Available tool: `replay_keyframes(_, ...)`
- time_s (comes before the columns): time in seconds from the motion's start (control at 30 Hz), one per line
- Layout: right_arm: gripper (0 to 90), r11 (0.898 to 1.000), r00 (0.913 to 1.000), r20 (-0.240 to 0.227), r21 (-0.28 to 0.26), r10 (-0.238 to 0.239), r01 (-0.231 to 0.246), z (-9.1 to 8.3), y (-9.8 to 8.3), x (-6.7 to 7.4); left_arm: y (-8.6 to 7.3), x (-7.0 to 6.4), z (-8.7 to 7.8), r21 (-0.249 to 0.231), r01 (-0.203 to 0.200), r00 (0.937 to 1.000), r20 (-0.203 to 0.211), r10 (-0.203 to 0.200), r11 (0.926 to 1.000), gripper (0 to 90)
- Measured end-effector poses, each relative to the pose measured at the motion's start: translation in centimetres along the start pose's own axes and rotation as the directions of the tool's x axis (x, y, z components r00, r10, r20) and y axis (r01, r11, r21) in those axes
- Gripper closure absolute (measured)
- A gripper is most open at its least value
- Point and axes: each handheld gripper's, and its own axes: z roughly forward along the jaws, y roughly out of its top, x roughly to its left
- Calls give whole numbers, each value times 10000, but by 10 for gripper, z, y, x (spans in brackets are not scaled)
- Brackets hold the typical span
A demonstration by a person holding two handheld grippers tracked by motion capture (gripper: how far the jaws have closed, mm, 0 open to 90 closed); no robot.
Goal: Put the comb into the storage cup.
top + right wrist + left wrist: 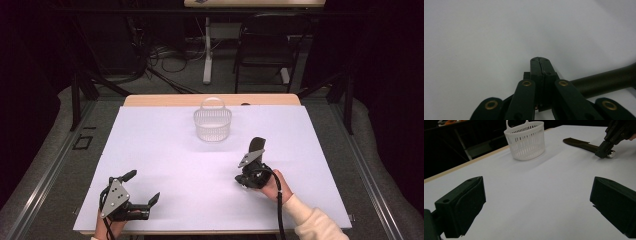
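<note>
high view: my left gripper [142, 187] rests near the table's [165, 150] front-left corner, jaws spread wide, holding nothing. my right gripper [257, 145] has its jaws pressed together over a dark handled tool [580, 143] lying right of the white basket [212, 122].

folding chair [265, 47]: dark, on floor beyond table | cables [167, 57]: tangled on floor beside it
</note>
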Motion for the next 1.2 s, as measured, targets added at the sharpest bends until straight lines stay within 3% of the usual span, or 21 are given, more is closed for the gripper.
replay_keyframes(0.67, 900, 9985, 9985, -163, 181, 525, -522, -14, -12, -5, 0, 0, -1, -14, -35, 10000, -31, 35, 10000, 0)
replay_keyframes(1.2, 900, 9968, 9970, 44, 199, 773, -773, -26, -23, -9, 0, 0, -1, 11, -42, 10000, -28, 42, 10000, 0)
